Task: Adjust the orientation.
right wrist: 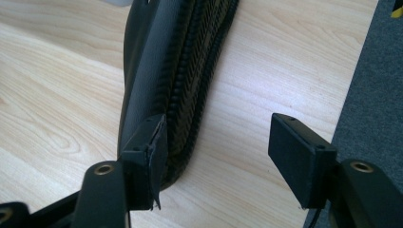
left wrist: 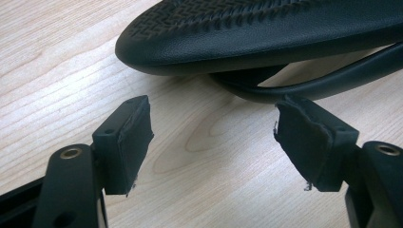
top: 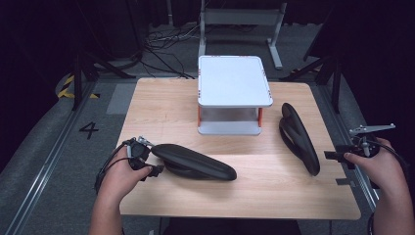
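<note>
Two black slippers lie on the wooden table [top: 161, 112]. The left slipper [top: 195, 164] lies flat with its ridged face up and a strap under it; in the left gripper view the left slipper [left wrist: 266, 28] is just beyond my jaws. My left gripper [top: 155, 159] [left wrist: 216, 137] is open at that slipper's left end, with nothing between the pads. The right slipper [top: 299, 139] [right wrist: 166, 71] stands on its edge. My right gripper [top: 334, 164] [right wrist: 221, 152] is open at its near end, one pad [right wrist: 152, 156] close against the slipper's side.
A white two-level stand [top: 235, 81] with orange posts sits at the table's back middle. The table's right edge [right wrist: 351, 71] runs close beside my right gripper, with grey floor [right wrist: 380, 95] beyond. Cables and dark stand legs lie on the floor behind the table.
</note>
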`<state>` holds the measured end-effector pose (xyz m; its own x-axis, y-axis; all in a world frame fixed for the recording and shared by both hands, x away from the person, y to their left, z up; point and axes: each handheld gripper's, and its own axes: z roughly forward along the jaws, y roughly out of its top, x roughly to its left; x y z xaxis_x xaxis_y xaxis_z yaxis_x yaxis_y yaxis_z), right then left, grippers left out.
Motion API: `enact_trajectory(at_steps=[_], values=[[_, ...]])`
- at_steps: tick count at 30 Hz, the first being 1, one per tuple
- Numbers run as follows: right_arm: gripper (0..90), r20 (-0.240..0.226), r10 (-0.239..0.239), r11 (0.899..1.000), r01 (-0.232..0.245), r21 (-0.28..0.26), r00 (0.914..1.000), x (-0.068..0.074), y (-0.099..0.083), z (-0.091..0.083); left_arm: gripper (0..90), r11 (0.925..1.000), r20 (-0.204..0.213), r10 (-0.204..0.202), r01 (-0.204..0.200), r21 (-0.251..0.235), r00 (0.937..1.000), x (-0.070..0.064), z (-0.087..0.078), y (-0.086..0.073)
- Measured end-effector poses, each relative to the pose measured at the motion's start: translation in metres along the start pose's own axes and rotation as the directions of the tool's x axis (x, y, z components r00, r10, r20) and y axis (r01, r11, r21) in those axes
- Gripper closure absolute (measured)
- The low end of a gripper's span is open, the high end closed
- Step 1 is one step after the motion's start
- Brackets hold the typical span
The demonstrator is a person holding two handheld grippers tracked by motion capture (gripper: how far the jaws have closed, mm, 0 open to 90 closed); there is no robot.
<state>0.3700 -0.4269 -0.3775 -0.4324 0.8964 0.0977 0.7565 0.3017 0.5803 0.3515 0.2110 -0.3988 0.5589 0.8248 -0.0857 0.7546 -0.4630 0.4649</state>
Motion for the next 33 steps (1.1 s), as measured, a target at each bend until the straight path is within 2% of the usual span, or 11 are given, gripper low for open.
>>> enact_trajectory(at_steps=[3, 7, 10, 15, 19, 25, 26, 32, 33], values=[[39.0, 0.000, -0.003, 1.000, 0.003, 0.015, 1.0000, 0.001, -0.001, 0.000, 28.3, 0.9999, 0.001, 0.016, -0.016, -0.002, 0.9999, 0.000, -0.001, 0.001], [38.9, 0.000, -0.011, 1.000, 0.011, 0.014, 0.9999, 0.002, -0.002, -0.001, 28.3, 0.9999, -0.002, 0.014, -0.014, -0.008, 0.9999, 0.000, -0.002, 0.002], [39.3, 0.008, -0.023, 1.000, 0.023, -0.012, 0.9997, 0.006, 0.000, -0.005, 28.3, 0.9999, 0.001, 0.014, -0.014, -0.007, 0.9999, -0.001, -0.002, 0.003], [40.9, -0.006, -0.044, 0.998, 0.044, -0.037, 0.9990, 0.016, 0.004, -0.013, 28.3, 0.9996, 0.006, 0.024, -0.024, -0.012, 0.9997, -0.003, -0.003, 0.003], [41.6, -0.046, -0.064, 0.997, 0.061, -0.054, 0.9969, 0.030, 0.009, -0.016, 28.3, 0.9990, 0.018, 0.029, -0.028, -0.034, 0.9994, -0.007, -0.007, 0.005], [41.4, -0.086, -0.127, 0.990, 0.122, -0.069, 0.9881, 0.050, 0.018, -0.011, 28.5, 0.9985, 0.021, 0.039, -0.038, -0.039, 0.9990, -0.010, -0.010, 0.003], [41.3, -0.095, -0.136, 0.989, 0.129, -0.071, 0.9862, 0.054, 0.020, -0.009, 28.5, 0.9988, 0.020, 0.028, -0.027, -0.042, 0.9994, -0.011, -0.011, 0.003], [41.2, -0.171, -0.203, 0.977, 0.189, -0.094, 0.9642, 0.079, 0.032, 0.002, 28.7, 0.9987, 0.014, 0.023, -0.022, -0.045, 0.9996, -0.013, -0.014, -0.003], [41.2, -0.171, -0.203, 0.977, 0.189, -0.094, 0.9642, 0.079, 0.032, 0.002, 28.8, 0.9987, 0.014, 0.023, -0.022, -0.045, 0.9996, -0.013, -0.014, -0.003]])
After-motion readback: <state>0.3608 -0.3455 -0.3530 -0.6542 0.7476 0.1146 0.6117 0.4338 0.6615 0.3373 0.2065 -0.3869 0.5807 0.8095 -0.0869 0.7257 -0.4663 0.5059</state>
